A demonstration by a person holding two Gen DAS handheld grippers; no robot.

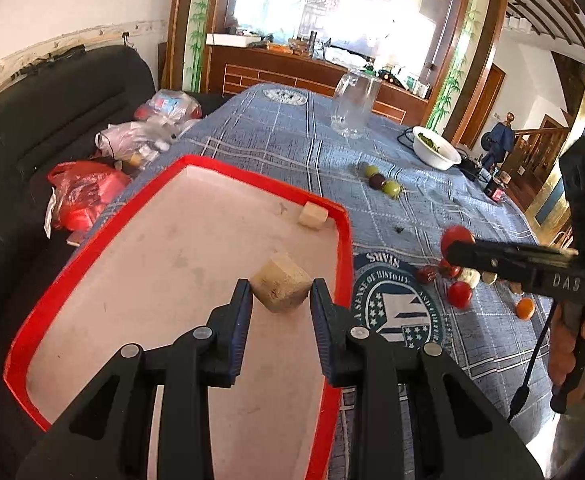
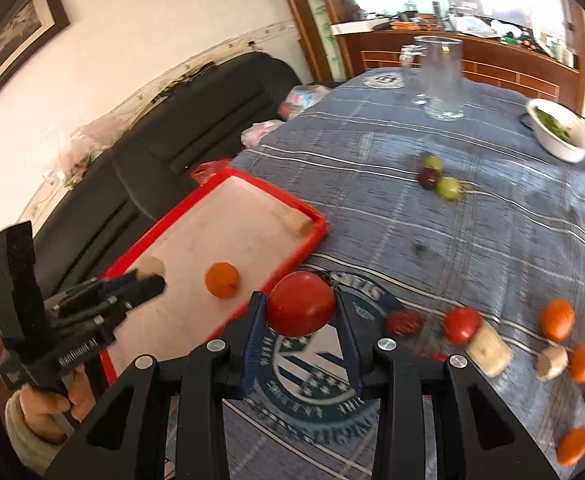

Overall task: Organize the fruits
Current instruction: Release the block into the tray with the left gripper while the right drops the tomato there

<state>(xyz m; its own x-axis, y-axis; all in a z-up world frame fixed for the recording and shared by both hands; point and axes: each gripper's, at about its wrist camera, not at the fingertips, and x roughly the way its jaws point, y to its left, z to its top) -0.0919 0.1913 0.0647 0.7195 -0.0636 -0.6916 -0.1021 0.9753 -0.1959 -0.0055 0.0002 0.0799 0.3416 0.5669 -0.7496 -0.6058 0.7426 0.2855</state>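
Observation:
My left gripper [image 1: 280, 290] is shut on a pale fruit chunk [image 1: 280, 288] and holds it over the red-rimmed white tray [image 1: 340, 240]. Another pale chunk [image 1: 312, 216] lies in the tray's far right corner. My right gripper [image 2: 300, 312] is shut on a red tomato [image 2: 300, 308] above the blue checked tablecloth, beside the tray's right edge [image 2: 296, 252]. A small orange [image 2: 222, 280] lies in the tray. In the right wrist view the left gripper [image 2: 148, 280] shows over the tray with the chunk. Tomatoes [image 2: 462, 324], oranges [image 2: 556, 320] and pale chunks [image 2: 488, 350] lie to the right.
Three grapes [image 2: 436, 178], green and dark, lie mid-table. A glass jar [image 2: 442, 80] stands at the far end, a white bowl with greens [image 2: 564, 136] at the far right. A black sofa [image 1: 52, 120] with plastic bags [image 1: 88, 196] runs along the table's left side.

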